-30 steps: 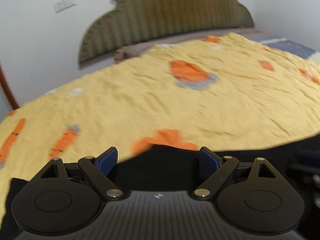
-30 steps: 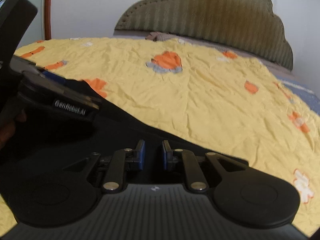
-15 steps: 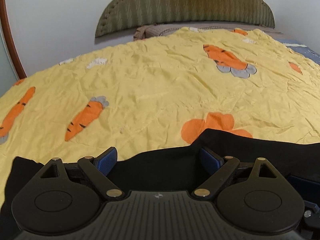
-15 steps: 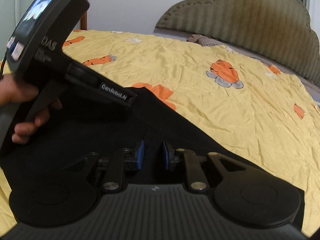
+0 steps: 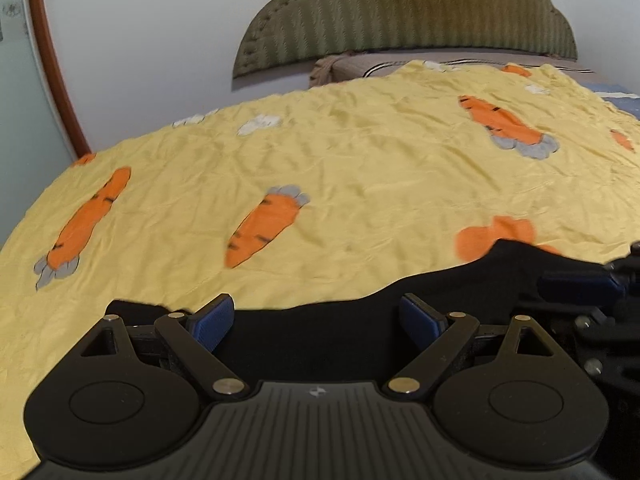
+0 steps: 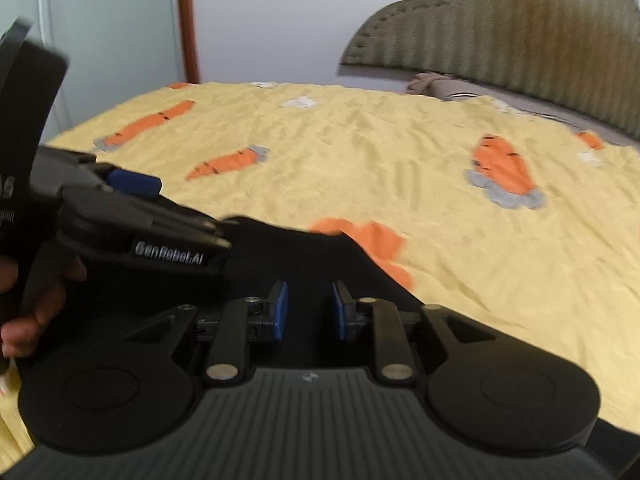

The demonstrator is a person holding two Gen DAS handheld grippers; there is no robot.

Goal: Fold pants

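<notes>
The black pants [image 5: 460,292] lie on the yellow carrot-print bedspread [image 5: 360,184], close under both grippers. My left gripper [image 5: 316,320] is wide open just above the pants' edge, holding nothing. My right gripper [image 6: 307,312] hovers over the pants [image 6: 304,252] with its blue pads a small gap apart and no cloth between them. The left gripper's body [image 6: 120,224] and the hand holding it show at the left of the right wrist view. The right gripper's tip [image 5: 580,286] shows at the right edge of the left wrist view.
A green padded headboard [image 5: 400,20] stands at the far end of the bed, with a brown pillow [image 5: 332,68] below it. A white wall and a wooden door frame [image 5: 52,64] are on the left.
Both views have swung left across the bedspread. The right gripper's pads have opened from nearly closed to a small gap. The left gripper has stayed wide open.
</notes>
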